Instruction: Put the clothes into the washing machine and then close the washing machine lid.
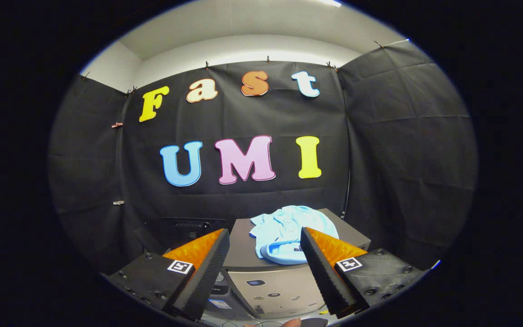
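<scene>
Jaws wide apart; clothes [288, 231] just beyond, on washing machine [243, 250].

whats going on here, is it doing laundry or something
A person is holding a handheld gripper aimed at a washing machine in a black-cloth booth. A light blue garment lies bunched on the machine's closed lid, just ahead of the fingers and nearer the right one. The fingers are spread open and grip nothing. So the laundry job looks barely started: the garment has not been picked up and is not yet inside the machine.

clothes [288, 234]: light blue, crumpled | on washing machine [270, 284] closed lid
</scene>
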`<move>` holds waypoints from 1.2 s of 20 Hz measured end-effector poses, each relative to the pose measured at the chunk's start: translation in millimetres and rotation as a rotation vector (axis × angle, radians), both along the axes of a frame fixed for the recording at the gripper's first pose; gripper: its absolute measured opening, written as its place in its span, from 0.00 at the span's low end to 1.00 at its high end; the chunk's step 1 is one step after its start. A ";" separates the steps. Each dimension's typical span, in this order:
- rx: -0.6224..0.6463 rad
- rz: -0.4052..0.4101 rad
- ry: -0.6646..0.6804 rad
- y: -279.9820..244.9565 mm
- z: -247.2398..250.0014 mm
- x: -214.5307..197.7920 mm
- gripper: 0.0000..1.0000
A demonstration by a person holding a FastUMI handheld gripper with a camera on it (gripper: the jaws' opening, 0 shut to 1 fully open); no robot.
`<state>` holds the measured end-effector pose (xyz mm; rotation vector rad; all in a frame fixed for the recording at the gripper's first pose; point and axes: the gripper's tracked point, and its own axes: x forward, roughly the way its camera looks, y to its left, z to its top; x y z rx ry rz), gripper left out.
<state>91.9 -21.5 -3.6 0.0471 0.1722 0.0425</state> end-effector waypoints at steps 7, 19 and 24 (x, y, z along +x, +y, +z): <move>-0.048 0.018 0.216 -5.2 -39.6 79.1 0.99; -0.070 -0.090 0.413 -67.3 -110.7 205.2 1.00; -0.109 -0.089 0.457 -65.9 -145.7 230.0 0.99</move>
